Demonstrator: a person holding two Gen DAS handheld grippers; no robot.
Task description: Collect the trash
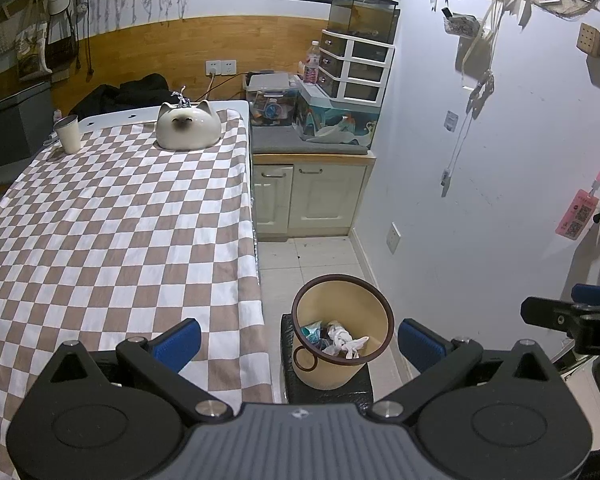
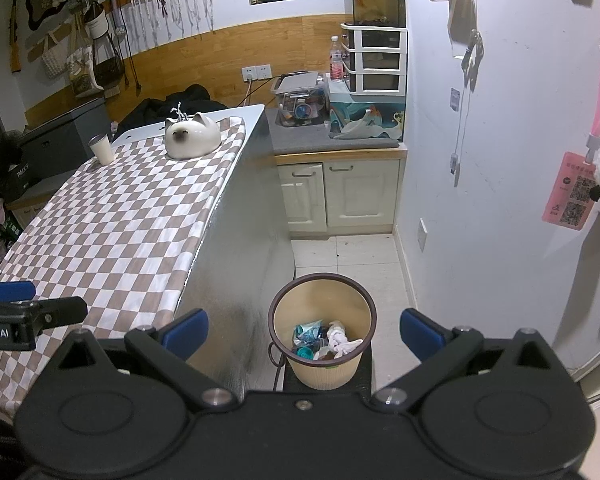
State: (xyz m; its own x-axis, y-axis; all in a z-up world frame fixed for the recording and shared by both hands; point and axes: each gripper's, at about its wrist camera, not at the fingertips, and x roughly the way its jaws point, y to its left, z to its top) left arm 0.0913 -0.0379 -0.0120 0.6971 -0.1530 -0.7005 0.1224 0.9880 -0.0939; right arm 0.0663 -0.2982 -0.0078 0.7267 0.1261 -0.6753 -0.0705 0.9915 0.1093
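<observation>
A beige trash bin (image 1: 332,372) with a brown rim stands on a black stool beside the table; it also shows in the right wrist view (image 2: 324,368). Inside lie crumpled white tissue (image 1: 346,340) (image 2: 340,340) and teal wrappers (image 2: 306,336). My left gripper (image 1: 300,342) is open and empty, above the bin and the table's edge. My right gripper (image 2: 304,332) is open and empty, above the bin. The right gripper's tip shows at the right edge of the left wrist view (image 1: 572,312).
A table with a brown-white checkered cloth (image 1: 112,232) (image 2: 112,216) holds a cat-shaped ceramic bowl (image 1: 189,126) (image 2: 191,136) and a white cup (image 1: 68,134) (image 2: 102,148). A cream cabinet (image 1: 312,196) with boxes and drawers stands behind. A white wall is on the right.
</observation>
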